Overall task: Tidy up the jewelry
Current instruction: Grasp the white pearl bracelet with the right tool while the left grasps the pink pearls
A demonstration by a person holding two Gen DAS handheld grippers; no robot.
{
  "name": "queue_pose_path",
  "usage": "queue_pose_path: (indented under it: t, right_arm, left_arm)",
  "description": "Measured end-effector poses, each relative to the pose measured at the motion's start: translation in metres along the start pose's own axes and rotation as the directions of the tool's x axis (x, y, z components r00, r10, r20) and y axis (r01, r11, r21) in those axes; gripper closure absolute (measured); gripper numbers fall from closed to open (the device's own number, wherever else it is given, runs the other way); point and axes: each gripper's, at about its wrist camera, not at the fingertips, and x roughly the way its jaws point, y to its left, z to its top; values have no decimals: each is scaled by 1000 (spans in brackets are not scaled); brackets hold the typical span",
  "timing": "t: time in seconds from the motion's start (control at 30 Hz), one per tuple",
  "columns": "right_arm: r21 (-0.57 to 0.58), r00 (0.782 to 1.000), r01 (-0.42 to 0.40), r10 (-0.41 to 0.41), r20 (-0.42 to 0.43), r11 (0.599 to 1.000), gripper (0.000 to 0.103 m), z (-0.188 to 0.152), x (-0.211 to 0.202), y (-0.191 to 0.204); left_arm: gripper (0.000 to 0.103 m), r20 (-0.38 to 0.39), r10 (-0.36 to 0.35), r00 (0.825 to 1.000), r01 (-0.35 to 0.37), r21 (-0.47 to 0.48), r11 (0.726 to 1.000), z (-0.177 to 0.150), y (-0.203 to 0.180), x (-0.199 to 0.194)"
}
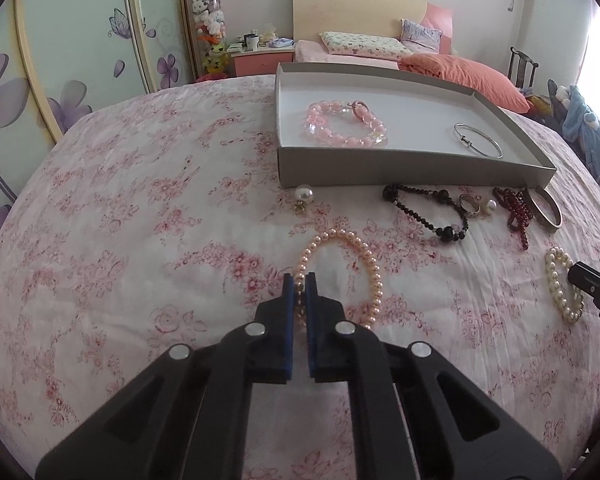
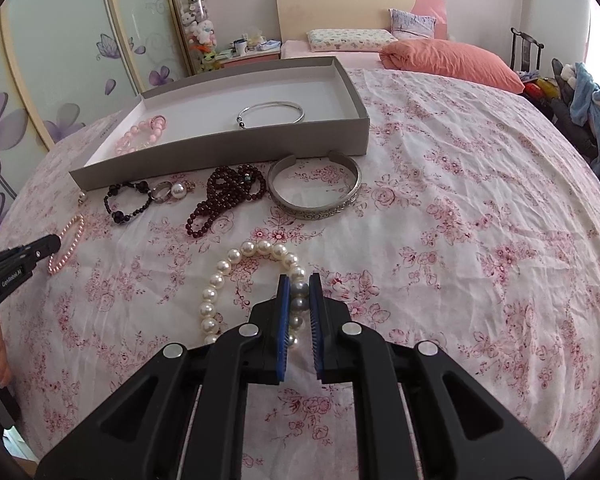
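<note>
My left gripper [image 1: 299,285] is shut on the near-left side of a pink pearl bracelet [image 1: 370,264] lying on the floral cloth. My right gripper [image 2: 299,289] is shut on the right side of a white pearl bracelet [image 2: 220,276]. A grey shallow box [image 1: 380,168] holds a pink bead bracelet [image 1: 342,124] and a thin silver bangle [image 1: 478,139]. In front of the box lie a black bead bracelet [image 1: 424,208], a ring [image 1: 470,204], a dark red bead string [image 2: 224,196] and a wide silver cuff [image 2: 314,192].
A pearl earring [image 1: 302,194] lies at the box's near-left corner. A small pearl [image 2: 178,190] sits by the ring. A bed with an orange pillow [image 1: 460,72] stands behind. Wardrobe doors [image 1: 60,60] are on the left.
</note>
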Motion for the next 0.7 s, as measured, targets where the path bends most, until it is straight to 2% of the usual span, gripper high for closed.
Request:
queue_pose_path:
  t: [0.23,0.5,0.7]
  right_arm:
    - [7,996,-58,58,64,998,92,4,-15,4]
    - [-16,975,-158,158,154,987,92,10,-36,18]
    - [-30,960,-207,209,188,978,92,9,-46,28]
  left_arm:
    - [97,44,-45,998,46,-17,999,-4,7,-16]
    - [97,133,-105,986,110,-35,993,-2,4,-44]
    - [97,172,-117,978,124,-29,992,-4,-2,-58]
